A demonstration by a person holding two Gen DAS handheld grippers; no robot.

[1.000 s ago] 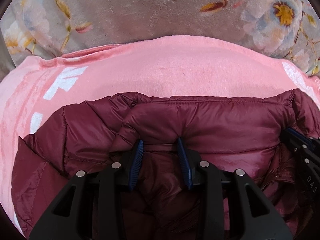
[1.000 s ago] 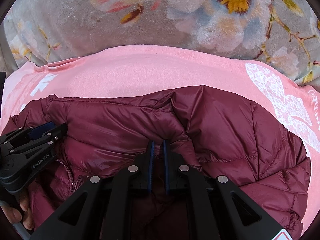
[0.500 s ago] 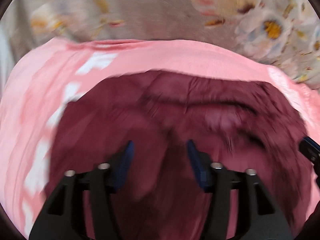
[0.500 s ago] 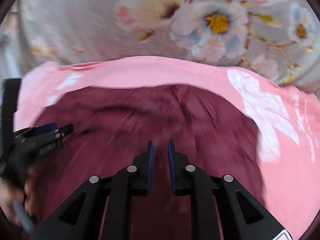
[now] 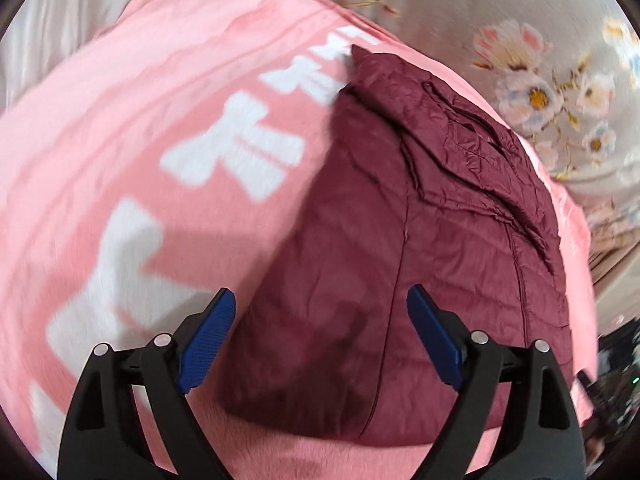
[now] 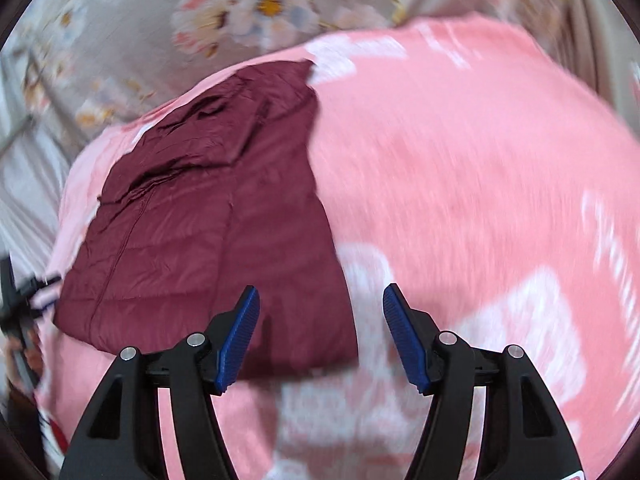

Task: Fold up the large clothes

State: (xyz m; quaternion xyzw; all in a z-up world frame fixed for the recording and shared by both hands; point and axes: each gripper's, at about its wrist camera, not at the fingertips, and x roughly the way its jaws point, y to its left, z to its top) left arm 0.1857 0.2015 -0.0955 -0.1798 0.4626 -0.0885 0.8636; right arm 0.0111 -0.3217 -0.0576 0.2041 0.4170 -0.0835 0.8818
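A maroon puffer jacket [image 5: 420, 220] lies folded flat in a rough rectangle on a pink blanket [image 5: 140, 128] with white letters. It also shows in the right wrist view [image 6: 216, 216], on the left. My left gripper [image 5: 320, 336] is open and empty, above the jacket's near left edge. My right gripper [image 6: 320, 332] is open and empty, above the jacket's near right corner and the pink blanket [image 6: 460, 168]. Neither gripper touches the jacket.
A grey bedspread with a flower print [image 5: 540, 92] lies beyond the blanket, also in the right wrist view [image 6: 264, 8]. The other gripper's dark tip shows at the left edge of the right wrist view [image 6: 24, 292].
Both grippers have let go of the jacket's collar, opened wide and pulled back and apart. The jacket now lies folded over and flat on the blanket.
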